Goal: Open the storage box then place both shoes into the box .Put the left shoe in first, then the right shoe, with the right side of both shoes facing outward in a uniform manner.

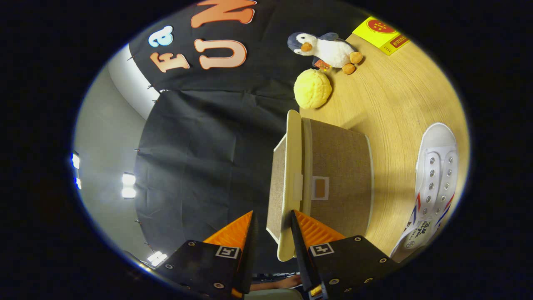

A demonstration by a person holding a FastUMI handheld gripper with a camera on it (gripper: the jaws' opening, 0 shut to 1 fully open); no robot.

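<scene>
Gripper [272, 221] fingers narrowly parted around woven fabric storage box [339, 175] lid [291, 166] edge (contact unclear); canvas shoe [435, 179] beside.

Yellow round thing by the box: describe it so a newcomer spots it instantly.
On the wooden table, beyond the fabric storage box whose lid edge sits between the gripper fingers, lies a bumpy yellow ball. It sits between box and plush penguin; alone it is round and plain yellow.

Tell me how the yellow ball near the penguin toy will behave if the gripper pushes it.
The yellow ball looks round, so it would probably roll across the table. Its bumpy, foam-like surface suggests it is light and soft.
</scene>
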